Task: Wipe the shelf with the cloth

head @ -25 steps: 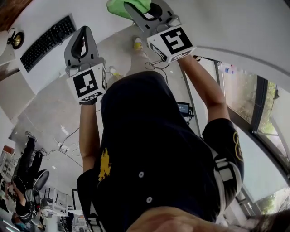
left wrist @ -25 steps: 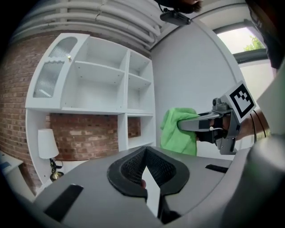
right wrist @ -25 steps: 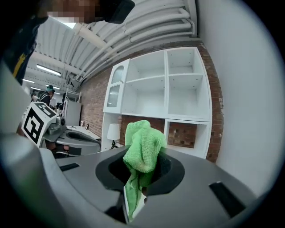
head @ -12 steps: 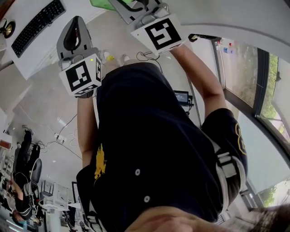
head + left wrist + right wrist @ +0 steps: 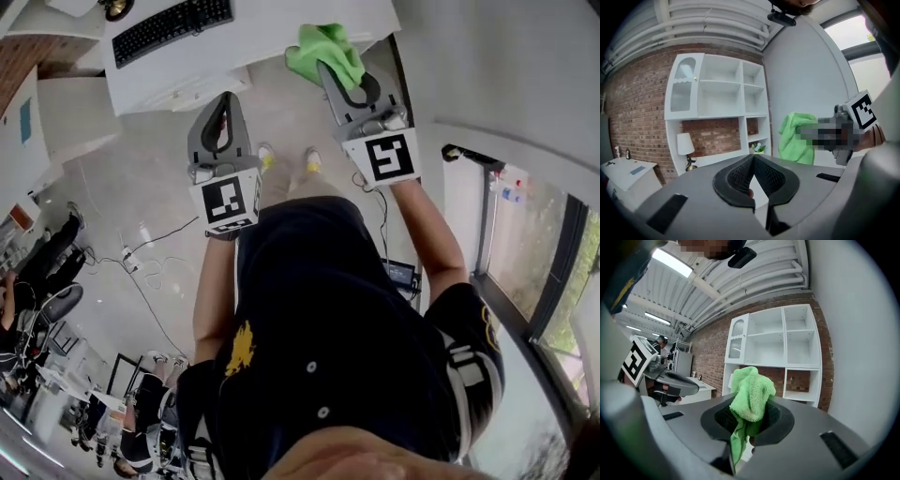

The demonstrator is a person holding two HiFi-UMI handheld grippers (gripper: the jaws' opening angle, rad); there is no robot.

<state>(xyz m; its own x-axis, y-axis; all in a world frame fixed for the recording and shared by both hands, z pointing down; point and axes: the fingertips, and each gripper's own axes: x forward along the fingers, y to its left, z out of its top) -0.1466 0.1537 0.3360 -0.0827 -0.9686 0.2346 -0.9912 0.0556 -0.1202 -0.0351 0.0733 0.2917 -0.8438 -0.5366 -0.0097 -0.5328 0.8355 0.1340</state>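
Step in hand: carry the cloth to the white shelf unit. The right gripper pinches the green cloth between its pads, with a bunch standing above the jaws and a tail hanging below. The cloth is in front of the shelf unit, well apart from it, and touches no board. The left gripper is also in front of the shelf unit, its fingertips pressed together on nothing.

Recommended: approach one open compartment squarely. Lay the bunched end flat on the board, then sweep along it with light pressure. Grip firmly so the cloth does not slip out.
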